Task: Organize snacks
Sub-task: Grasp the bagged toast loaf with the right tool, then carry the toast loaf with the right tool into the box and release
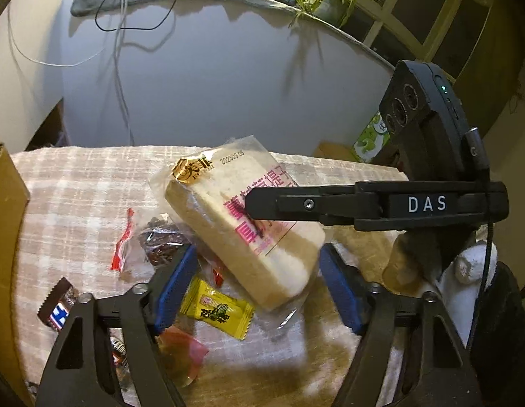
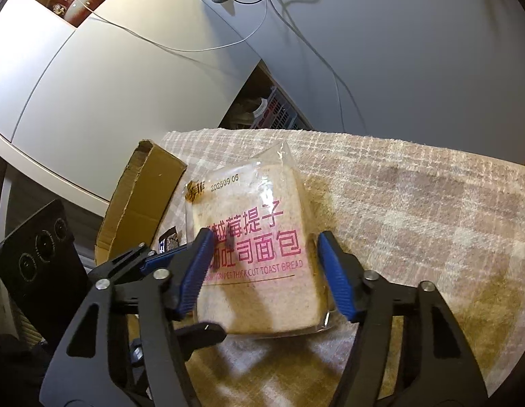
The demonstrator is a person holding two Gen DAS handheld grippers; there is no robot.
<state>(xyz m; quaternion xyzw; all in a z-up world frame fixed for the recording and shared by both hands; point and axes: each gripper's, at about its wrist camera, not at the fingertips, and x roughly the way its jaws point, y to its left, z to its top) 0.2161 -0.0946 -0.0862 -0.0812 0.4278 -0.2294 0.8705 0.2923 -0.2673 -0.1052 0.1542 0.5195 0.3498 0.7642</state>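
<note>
My right tongs [image 2: 262, 271] straddle the bread packet [image 2: 252, 254], one finger at each side, and the packet sits tilted above the cloth-covered table [image 2: 432, 210]. My left tongs [image 1: 259, 281] reach in at its near corner. Under and left of the bread lie small sweets: a square sachet [image 1: 216, 312], a dark pouch [image 1: 160, 240] and a thin wrapper [image 1: 123, 240] further left. A cardboard box [image 2: 143, 196] stands at the table's left edge.

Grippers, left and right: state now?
Left gripper: bread pack between its pads, grip cannot be told.
Right gripper: closed on the bread pack.
</note>
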